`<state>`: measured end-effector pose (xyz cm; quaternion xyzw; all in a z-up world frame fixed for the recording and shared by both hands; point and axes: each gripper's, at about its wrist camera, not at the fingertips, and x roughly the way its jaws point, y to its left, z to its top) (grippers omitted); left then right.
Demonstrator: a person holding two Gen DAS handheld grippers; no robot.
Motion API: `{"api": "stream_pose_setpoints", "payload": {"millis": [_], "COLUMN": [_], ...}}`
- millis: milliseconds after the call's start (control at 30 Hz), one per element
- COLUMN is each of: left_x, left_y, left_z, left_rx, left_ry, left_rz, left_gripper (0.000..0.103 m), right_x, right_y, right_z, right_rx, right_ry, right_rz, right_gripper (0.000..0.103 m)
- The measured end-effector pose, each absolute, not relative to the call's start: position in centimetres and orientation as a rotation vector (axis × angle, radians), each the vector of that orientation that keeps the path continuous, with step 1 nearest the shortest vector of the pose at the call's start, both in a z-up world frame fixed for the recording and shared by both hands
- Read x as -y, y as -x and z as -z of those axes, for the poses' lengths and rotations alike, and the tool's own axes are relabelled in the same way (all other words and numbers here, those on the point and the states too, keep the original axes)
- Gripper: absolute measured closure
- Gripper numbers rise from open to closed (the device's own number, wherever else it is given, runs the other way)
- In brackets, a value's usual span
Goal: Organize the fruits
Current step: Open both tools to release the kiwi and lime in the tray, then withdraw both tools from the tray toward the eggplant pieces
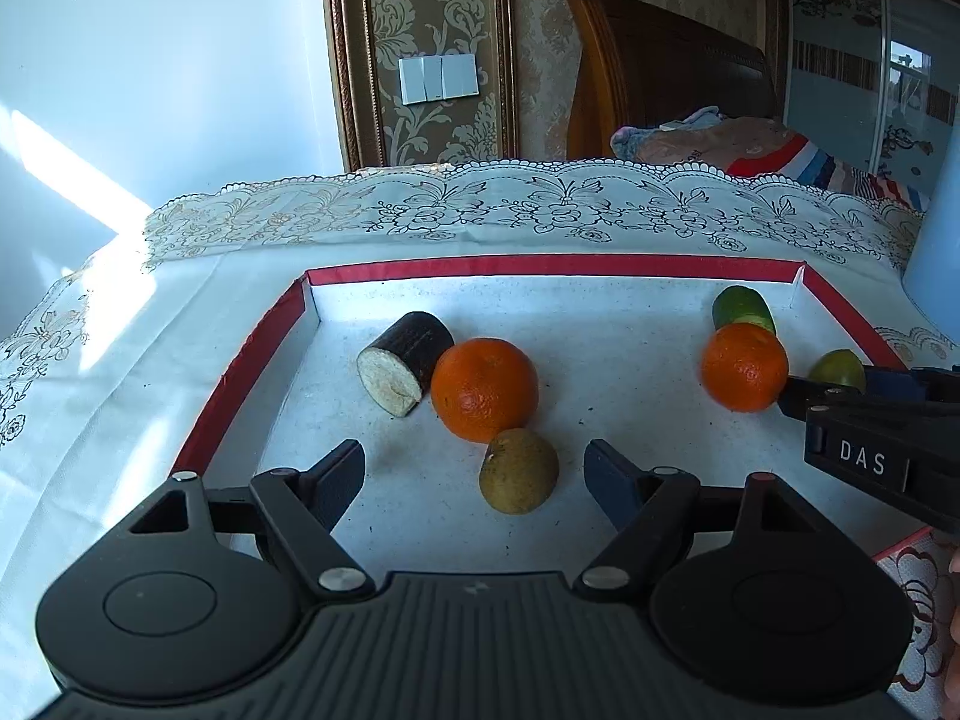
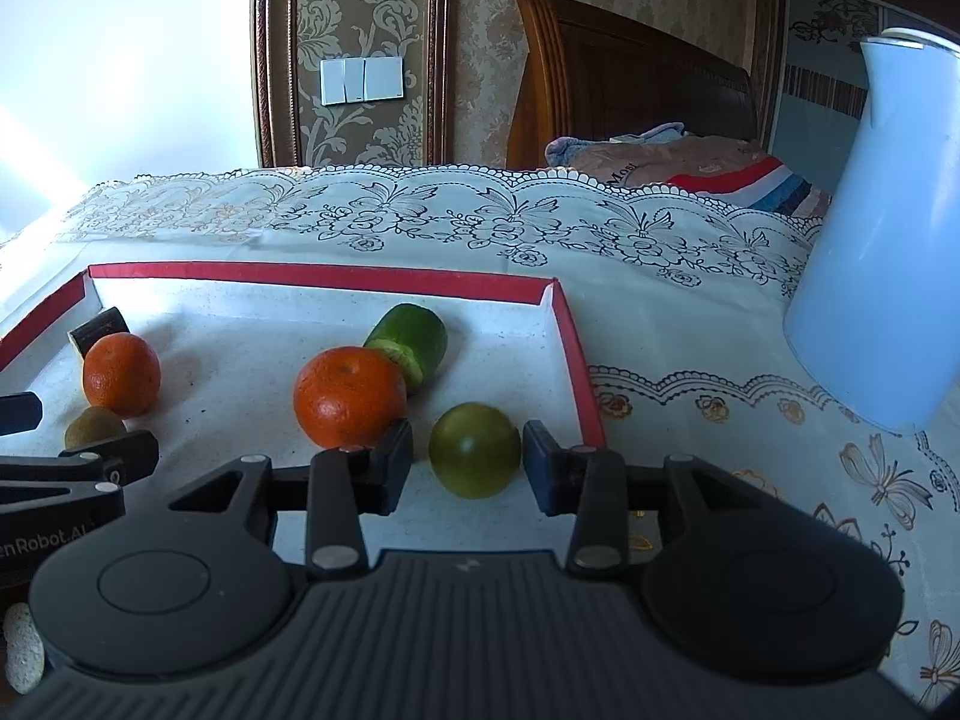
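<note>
This is a bedroom in a home. A carved wooden headboard [image 1: 660, 72] stands at the upper right of the frame, with folded bedding and a striped pillow [image 1: 798, 159] piled below it. Damask wallpaper in a gilded wooden frame [image 1: 420, 48] fills the upper middle, carrying a white light switch [image 1: 439, 79]. A lace-edged floral tablecloth [image 2: 456, 210] spreads across the middle, and a mirrored wardrobe door [image 1: 864, 72] shows at the far right.

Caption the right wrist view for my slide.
Open right tool straddling a round green fruit in the red-rimmed white tray.
</note>
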<state>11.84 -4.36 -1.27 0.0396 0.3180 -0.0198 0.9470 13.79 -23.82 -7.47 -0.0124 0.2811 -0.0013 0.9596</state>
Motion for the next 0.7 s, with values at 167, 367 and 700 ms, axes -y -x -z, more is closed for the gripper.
{"api": "stream_pose_setpoints", "payload": {"millis": [167, 367, 700], "left_x": [4.3, 4.5, 4.5], "left_y": [-11.4, -11.0, -9.8], "left_z": [1.1, 1.0, 0.4], "left_rx": [-0.634, -0.616, -0.579], "left_ry": [-0.08, -0.095, -0.103], "left_rz": [0.043, 0.039, 0.048], "left_gripper": [0.023, 0.023, 0.023], "right_x": [23.4, 23.0, 23.4], "right_y": [-13.4, -12.7, -11.9], "right_z": [7.5, 7.3, 7.1], "right_rx": [-0.566, -0.542, -0.533], "right_ry": [0.038, 0.051, 0.024], "right_rz": [-0.016, -0.019, -0.02], "right_gripper": [0.047, 0.031, 0.021]}}
